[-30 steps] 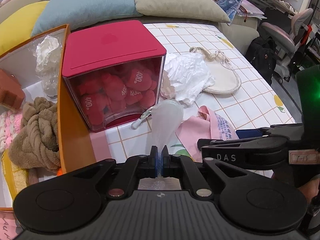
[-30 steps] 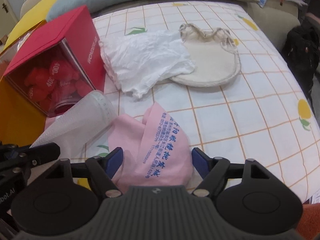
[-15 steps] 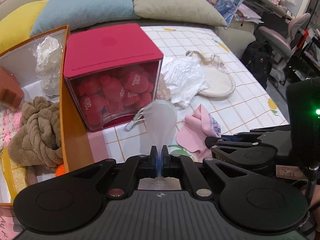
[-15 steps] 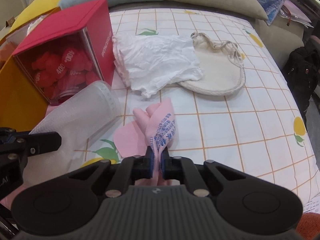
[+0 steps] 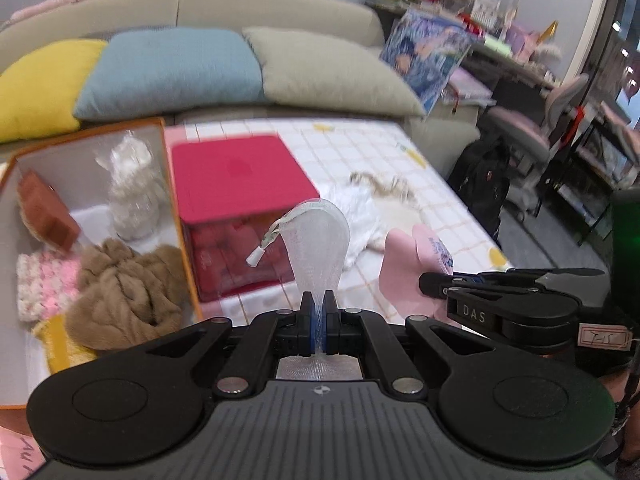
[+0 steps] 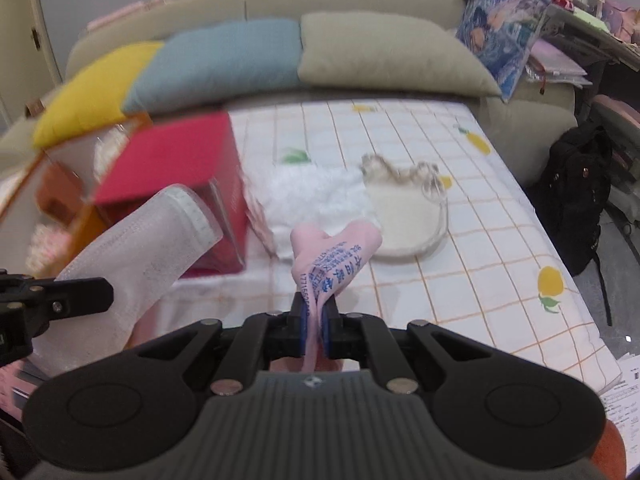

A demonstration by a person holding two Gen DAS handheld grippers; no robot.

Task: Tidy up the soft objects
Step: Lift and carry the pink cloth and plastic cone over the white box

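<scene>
My left gripper is shut on a translucent white mesh pouch with a drawstring, held up off the table. It shows again as the mesh pouch at the left of the right wrist view. My right gripper is shut on a pink cloth with blue print, lifted above the checked tablecloth. That pink cloth hangs beside the right gripper in the left wrist view. An orange box at the left holds a brown fluffy cloth, a pink knit piece and a white bundle.
A red-lidded clear box of red items stands next to the orange box. A white cloth and a cream drawstring bag lie farther back on the table. Cushions line the sofa behind. A black backpack sits on the floor at right.
The right gripper closed on the pink cloth and raised it off the table. The left gripper rose with the mesh pouch. Both views tilted up toward the sofa.
</scene>
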